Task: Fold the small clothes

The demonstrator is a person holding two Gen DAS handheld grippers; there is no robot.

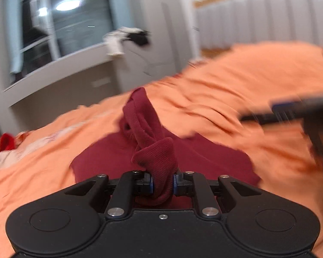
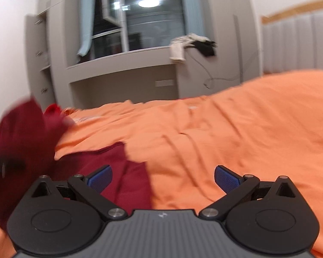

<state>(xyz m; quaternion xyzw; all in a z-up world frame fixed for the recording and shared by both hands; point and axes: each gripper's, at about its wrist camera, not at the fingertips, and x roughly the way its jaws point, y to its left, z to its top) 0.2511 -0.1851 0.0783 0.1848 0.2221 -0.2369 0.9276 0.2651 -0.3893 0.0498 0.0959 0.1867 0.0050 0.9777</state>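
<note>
A dark red garment (image 1: 157, 150) lies on the orange bedsheet (image 1: 236, 90). My left gripper (image 1: 163, 183) is shut on a bunched, twisted part of it and holds that part up above the rest. In the right wrist view the same garment (image 2: 127, 176) lies at the lower left, with a lifted blurred part (image 2: 25, 133) at the far left. My right gripper (image 2: 163, 177) is open and empty, over the garment's right edge and the sheet. It shows blurred at the right edge of the left wrist view (image 1: 290, 109).
A bright red cloth (image 1: 6, 142) lies at the bed's far left edge. A grey padded headboard (image 1: 264, 19) stands at the back right. A window ledge (image 2: 122, 58) holds white and black clothes (image 2: 191, 45). A cable hangs on the wall (image 2: 217, 77).
</note>
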